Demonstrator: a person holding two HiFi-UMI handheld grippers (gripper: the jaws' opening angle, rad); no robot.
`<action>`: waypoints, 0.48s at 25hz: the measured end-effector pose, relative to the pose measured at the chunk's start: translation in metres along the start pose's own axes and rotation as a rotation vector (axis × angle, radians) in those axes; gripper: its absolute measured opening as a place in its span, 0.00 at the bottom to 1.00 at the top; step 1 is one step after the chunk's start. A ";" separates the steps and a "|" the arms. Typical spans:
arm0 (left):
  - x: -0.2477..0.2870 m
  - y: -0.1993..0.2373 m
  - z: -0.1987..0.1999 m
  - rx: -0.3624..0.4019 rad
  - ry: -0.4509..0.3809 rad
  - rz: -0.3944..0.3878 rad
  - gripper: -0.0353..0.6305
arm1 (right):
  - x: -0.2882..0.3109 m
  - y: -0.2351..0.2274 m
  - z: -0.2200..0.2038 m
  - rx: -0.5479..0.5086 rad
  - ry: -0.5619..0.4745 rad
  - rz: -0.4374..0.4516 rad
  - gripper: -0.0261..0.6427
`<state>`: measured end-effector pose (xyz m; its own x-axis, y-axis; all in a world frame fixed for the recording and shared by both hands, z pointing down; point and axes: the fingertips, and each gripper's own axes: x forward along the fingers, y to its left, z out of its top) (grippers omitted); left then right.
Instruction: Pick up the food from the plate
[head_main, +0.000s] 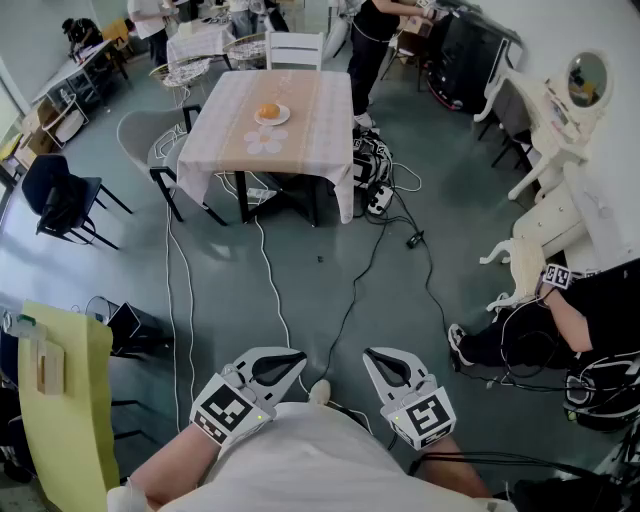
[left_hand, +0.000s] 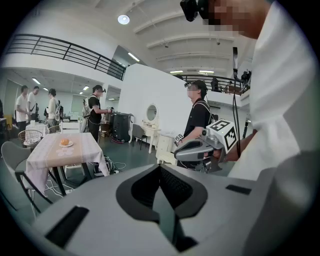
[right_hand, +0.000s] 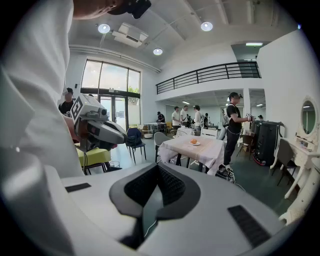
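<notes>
An orange piece of food (head_main: 268, 111) lies on a small white plate (head_main: 281, 119) on a cloth-covered table (head_main: 320, 130) far ahead across the room. Both grippers are held close to my body, well away from the table. The left gripper (head_main: 298, 360) is shut with nothing in it, and so is the right gripper (head_main: 373, 357). In the left gripper view the shut left gripper (left_hand: 160, 171) points into the room, with the food (left_hand: 64, 142) far off to the left. In the right gripper view the food (right_hand: 193, 141) sits beyond the shut right gripper (right_hand: 159, 169).
Cables (head_main: 268, 270) run over the grey floor between me and the table. A grey chair (head_main: 145, 140) and a white chair (head_main: 295, 48) stand at the table. A yellow chair (head_main: 65, 400) is at my left, a seated person (head_main: 570, 320) at my right. White furniture (head_main: 555, 130) lines the right wall.
</notes>
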<state>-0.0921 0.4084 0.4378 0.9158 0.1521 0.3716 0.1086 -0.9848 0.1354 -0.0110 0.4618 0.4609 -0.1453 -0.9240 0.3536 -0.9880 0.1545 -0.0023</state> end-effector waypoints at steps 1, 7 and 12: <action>0.003 0.000 0.002 0.003 -0.001 0.002 0.06 | -0.002 -0.004 -0.001 0.003 0.001 -0.002 0.06; 0.014 0.008 0.009 0.004 -0.003 0.020 0.06 | -0.001 -0.020 -0.006 0.006 0.000 0.001 0.06; 0.009 0.033 0.008 -0.026 -0.009 0.040 0.06 | 0.023 -0.024 -0.001 0.015 0.005 0.020 0.06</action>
<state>-0.0777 0.3769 0.4383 0.9226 0.1115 0.3693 0.0615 -0.9876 0.1446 0.0092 0.4370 0.4699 -0.1646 -0.9193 0.3576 -0.9856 0.1672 -0.0238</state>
